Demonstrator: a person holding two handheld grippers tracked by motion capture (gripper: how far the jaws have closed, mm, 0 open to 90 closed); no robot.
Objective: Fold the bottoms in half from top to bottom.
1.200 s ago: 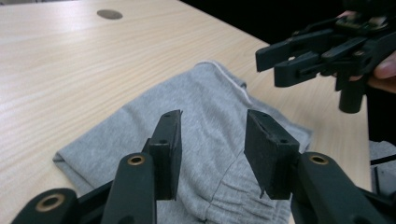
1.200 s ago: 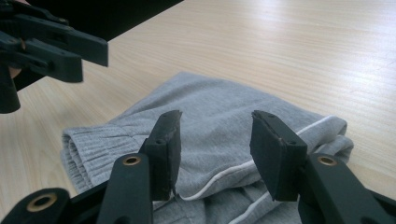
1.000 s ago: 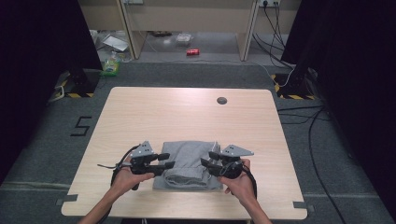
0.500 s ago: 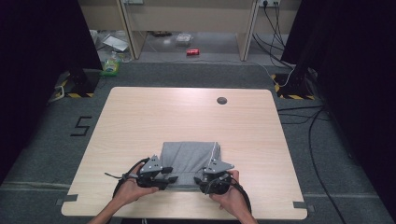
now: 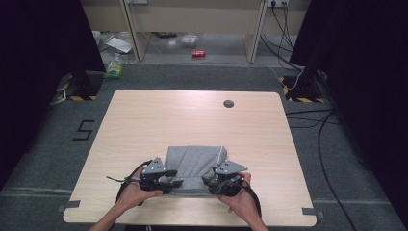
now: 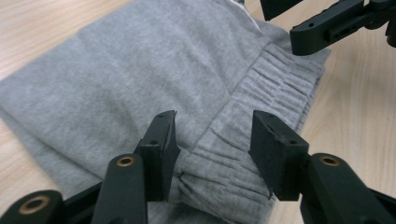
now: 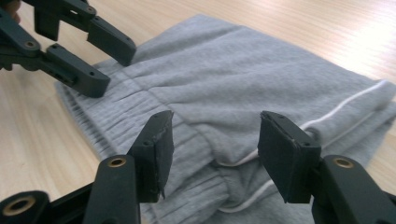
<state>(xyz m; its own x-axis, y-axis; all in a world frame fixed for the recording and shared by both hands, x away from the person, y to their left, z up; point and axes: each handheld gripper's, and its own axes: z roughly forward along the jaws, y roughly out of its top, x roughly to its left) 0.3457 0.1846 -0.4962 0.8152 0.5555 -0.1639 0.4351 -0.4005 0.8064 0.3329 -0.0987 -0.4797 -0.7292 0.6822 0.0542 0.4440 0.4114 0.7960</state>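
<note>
While both jaws have just been opening, the left tongs (image 5: 176, 183) and right tongs (image 5: 208, 182) stand released — folded grey sweatpants (image 5: 195, 161) just ahead, waistband between them.

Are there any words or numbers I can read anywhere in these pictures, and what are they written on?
"5": a big dark mark on the grey floor left of the table.
The red can and the green packet on the floor beyond the table: print too small to read.
The folded grey garment: no writing visible.
</note>
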